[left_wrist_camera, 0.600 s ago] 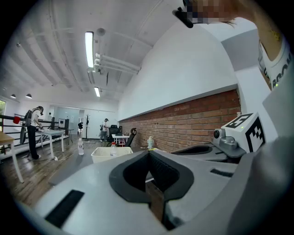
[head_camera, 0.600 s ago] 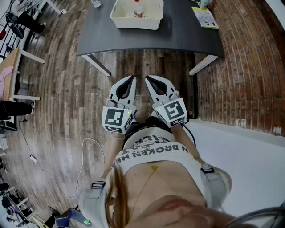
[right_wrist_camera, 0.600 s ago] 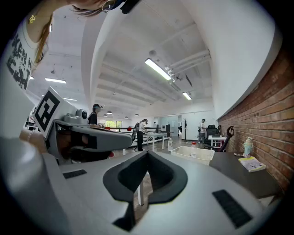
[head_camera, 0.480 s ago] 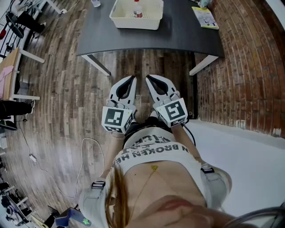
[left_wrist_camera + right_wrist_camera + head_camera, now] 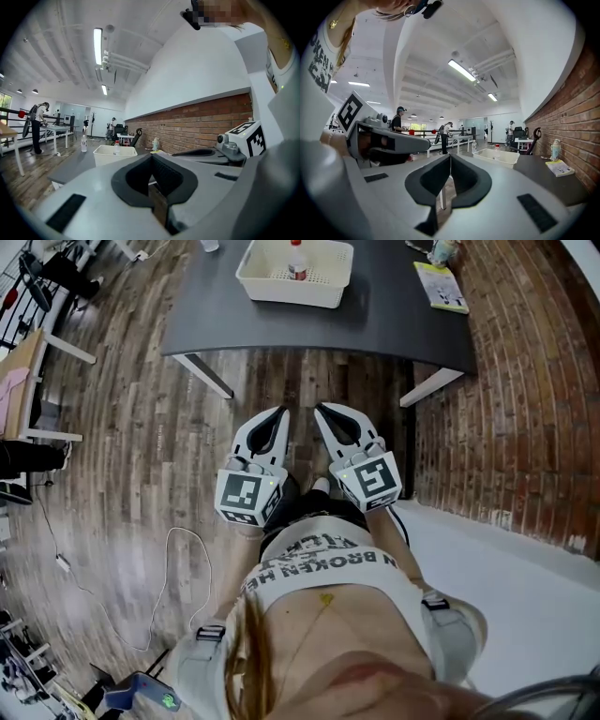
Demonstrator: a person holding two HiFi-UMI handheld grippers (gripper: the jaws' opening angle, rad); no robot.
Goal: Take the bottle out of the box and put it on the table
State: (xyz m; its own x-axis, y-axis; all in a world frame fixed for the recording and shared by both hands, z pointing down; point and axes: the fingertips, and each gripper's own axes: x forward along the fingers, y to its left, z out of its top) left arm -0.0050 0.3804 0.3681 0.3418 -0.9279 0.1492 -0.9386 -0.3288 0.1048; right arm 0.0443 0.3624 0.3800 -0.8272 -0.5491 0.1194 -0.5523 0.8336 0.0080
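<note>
Left gripper [image 5: 283, 411], right gripper [image 5: 320, 408] barely shifted, fingers together; red-capped bottle [image 5: 297, 259] upright in box [image 5: 281, 292].

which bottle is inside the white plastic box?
The red-capped clear bottle; the other clear bottle stands on the dark grey table, left of the white plastic box.

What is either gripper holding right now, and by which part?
Nothing. The left gripper and right gripper both have their jaws shut on empty air, short of the table. The bottle stands untouched in the box.
</note>
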